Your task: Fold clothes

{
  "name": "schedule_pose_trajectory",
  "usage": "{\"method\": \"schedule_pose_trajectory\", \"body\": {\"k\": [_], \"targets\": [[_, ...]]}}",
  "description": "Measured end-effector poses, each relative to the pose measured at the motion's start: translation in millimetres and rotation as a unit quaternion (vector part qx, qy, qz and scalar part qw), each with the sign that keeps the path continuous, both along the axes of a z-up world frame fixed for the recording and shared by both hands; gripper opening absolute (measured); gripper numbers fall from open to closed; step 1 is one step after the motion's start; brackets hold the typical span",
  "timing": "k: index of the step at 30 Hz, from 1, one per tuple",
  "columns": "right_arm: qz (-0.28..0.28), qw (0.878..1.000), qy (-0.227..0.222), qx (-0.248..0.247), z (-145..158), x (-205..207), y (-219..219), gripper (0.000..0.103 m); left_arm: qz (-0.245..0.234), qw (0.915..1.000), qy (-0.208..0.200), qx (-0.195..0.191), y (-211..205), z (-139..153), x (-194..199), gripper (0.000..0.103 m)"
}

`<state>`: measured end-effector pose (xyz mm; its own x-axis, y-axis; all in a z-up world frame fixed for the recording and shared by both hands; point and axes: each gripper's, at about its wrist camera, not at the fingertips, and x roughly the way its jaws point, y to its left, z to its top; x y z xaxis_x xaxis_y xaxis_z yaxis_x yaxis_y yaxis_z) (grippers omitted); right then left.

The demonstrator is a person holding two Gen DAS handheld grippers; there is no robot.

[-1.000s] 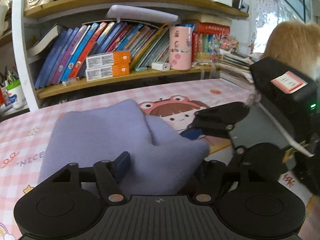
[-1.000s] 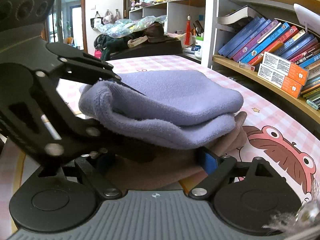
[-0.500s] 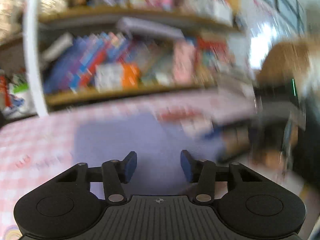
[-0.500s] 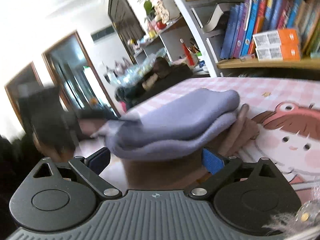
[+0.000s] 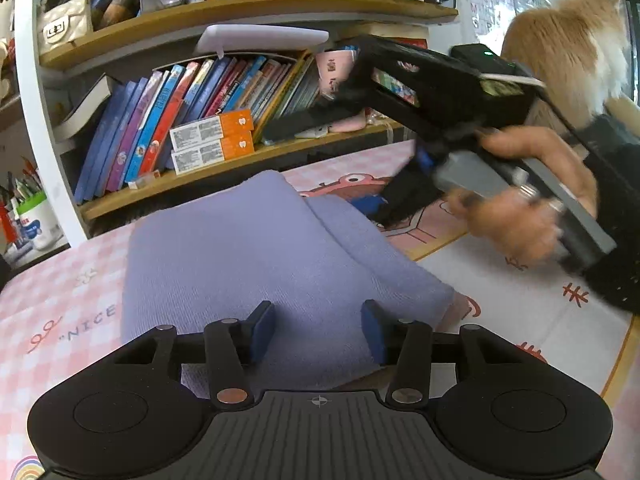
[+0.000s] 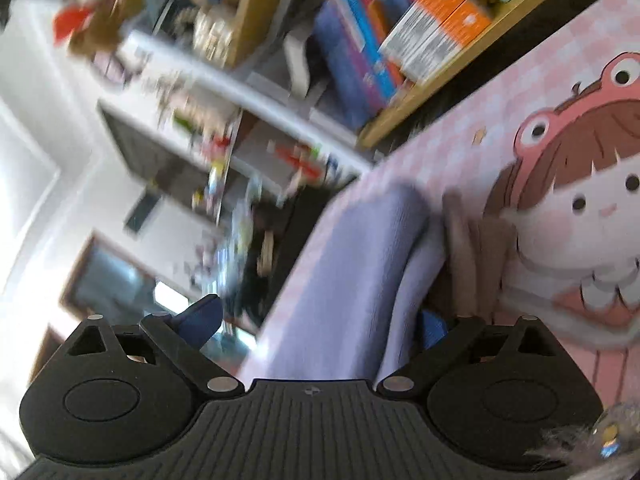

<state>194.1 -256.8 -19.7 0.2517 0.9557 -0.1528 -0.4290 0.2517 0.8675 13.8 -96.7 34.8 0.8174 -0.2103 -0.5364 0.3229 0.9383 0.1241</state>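
A folded lavender cloth lies on the pink checked table mat; a brownish garment peeks out from under its edge. My left gripper hovers over the cloth's near edge with its blue pads apart and not pressing on it. In the left wrist view, a hand holds my right gripper just beyond the cloth's right side, rolled onto its side with jaws wide. In the right wrist view, the right gripper is open, with the blurred lavender cloth between its jaws. One pad stands in air; the cloth partly hides the other.
A wooden bookshelf with books and two orange boxes runs along the table's far edge. A white pen pot stands at the far left. An orange and white furry thing sits at the back right. A cartoon face is printed on the mat.
The right gripper has drawn back from the cloth and rolled onto its side, its view now tilted. The left gripper's jaws have narrowed and it has moved forward over the cloth.
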Motion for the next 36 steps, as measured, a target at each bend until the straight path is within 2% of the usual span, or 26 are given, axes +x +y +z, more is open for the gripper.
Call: {"method": "schedule_pose_trajectory", "body": {"k": [2,3,4,6,8,9,11,13,15,17,19,22,24,26,27,29,30,33,36], "targets": [[-0.033,0.999,0.016,0.036,1,11,-6,0.094,0.000,1.0000,-0.003,0.000,-1,0,0,0.047],[-0.058,0.997,0.005,0.054,4,11,-13,0.093,-0.001,1.0000,-0.006,-0.001,0,0,0,0.048],[-0.083,0.994,-0.007,0.071,7,11,-21,0.090,-0.002,1.0000,-0.009,-0.001,0,0,0,0.048],[-0.135,0.985,-0.062,0.086,21,1,-41,0.090,-0.004,0.9999,-0.013,-0.007,2,-1,0,0.050],[-0.157,0.980,-0.093,0.075,30,-9,-55,0.091,-0.004,0.9997,-0.017,-0.019,6,1,-2,0.051],[-0.162,0.980,-0.101,0.052,33,-13,-57,0.091,-0.002,0.9994,-0.022,-0.027,8,4,-2,0.055],[-0.163,0.979,-0.115,-0.045,39,-20,-47,0.091,0.005,0.9983,-0.041,-0.040,15,11,-5,0.063],[-0.161,0.968,-0.120,-0.149,40,-28,-32,0.091,0.017,0.9963,-0.068,-0.049,25,21,-9,0.064],[-0.141,0.960,-0.114,-0.211,33,-34,-13,0.091,0.039,0.9938,-0.088,-0.056,37,30,-11,0.074],[-0.106,0.968,-0.102,-0.204,23,-40,-2,0.091,0.066,0.9925,-0.085,-0.057,49,33,-6,0.081],[-0.087,0.971,-0.106,-0.198,22,-46,6,0.091,0.099,0.9914,-0.065,-0.055,61,31,4,0.084],[-0.091,0.956,-0.125,-0.248,20,-58,21,0.091,0.148,0.9872,-0.014,-0.059,79,22,21,0.084],[-0.085,0.945,-0.140,-0.282,16,-67,29,0.090,0.152,0.9847,0.005,-0.085,88,16,25,0.085],[-0.074,0.935,-0.154,-0.311,13,-73,38,0.072,0.148,0.9833,0.016,-0.104,92,13,28,0.085],[-0.062,0.935,-0.165,-0.309,13,-78,39,0.059,0.147,0.9833,0.020,-0.106,92,12,29,0.085],[-0.060,0.920,-0.207,-0.326,19,-88,46,0.047,0.142,0.9832,0.030,-0.111,92,10,33,0.085],[-0.062,0.914,-0.231,-0.328,21,-95,47,0.033,0.137,0.9832,0.035,-0.115,91,9,34,0.084],[-0.071,0.892,-0.311,-0.321,32,-116,50,0.024,0.130,0.9865,0.033,-0.095,84,9,35,0.085],[-0.070,0.889,-0.325,-0.315,32,-118,51,0.024,0.123,0.9902,0.021,-0.063,78,12,34,0.084]]}}
